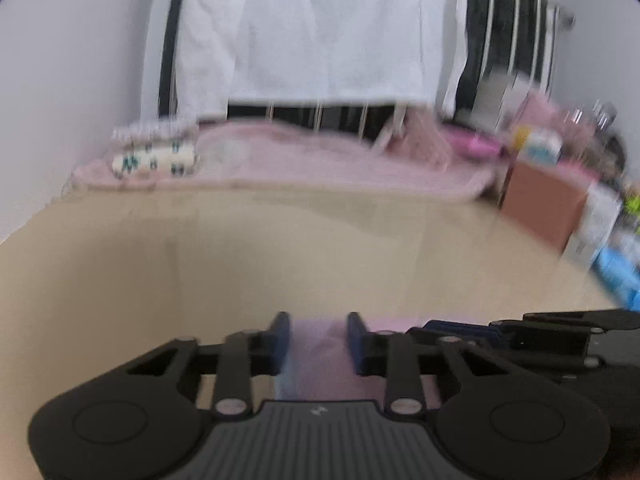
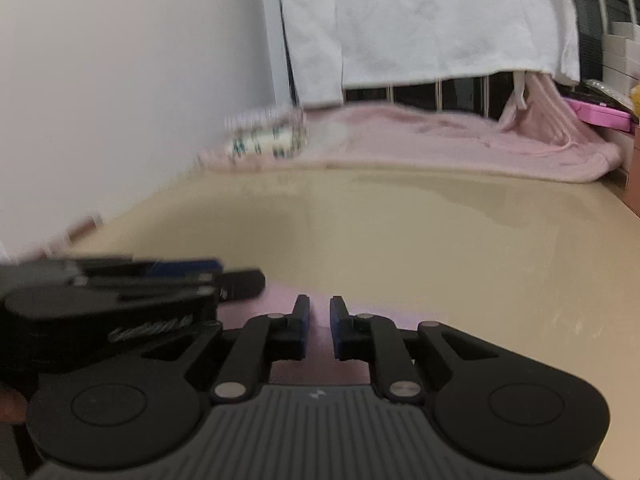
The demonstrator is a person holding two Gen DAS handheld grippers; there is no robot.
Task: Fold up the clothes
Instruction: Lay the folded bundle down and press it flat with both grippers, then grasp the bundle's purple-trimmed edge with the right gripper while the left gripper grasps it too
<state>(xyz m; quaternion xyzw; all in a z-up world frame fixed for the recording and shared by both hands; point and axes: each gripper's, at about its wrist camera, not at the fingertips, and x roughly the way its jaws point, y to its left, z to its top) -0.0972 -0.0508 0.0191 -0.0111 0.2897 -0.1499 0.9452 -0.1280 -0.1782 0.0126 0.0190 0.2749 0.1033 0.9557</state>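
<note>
Two hand-held grippers side by side at the near edge of a bench.

A garment (image 1: 320, 344) lies between the fingers of the left hand-held gripper (image 1: 319, 338) and the right hand-held gripper (image 2: 319, 322); across the bench (image 1: 280, 248), a blanket (image 1: 320, 160) spreads below a hanging cloth (image 1: 320, 28), boxes (image 1: 544, 204) to its right.

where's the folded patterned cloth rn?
Both views: folded patterned cloth sits at the table's far left, by the wall, on the pink blanket.

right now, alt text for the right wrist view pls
The right gripper, fingers slightly apart, sits over a pale pink cloth at the near edge of a beige table, with the left gripper close on its left. A pink blanket lies at the far edge, white fabric hanging behind.
</note>
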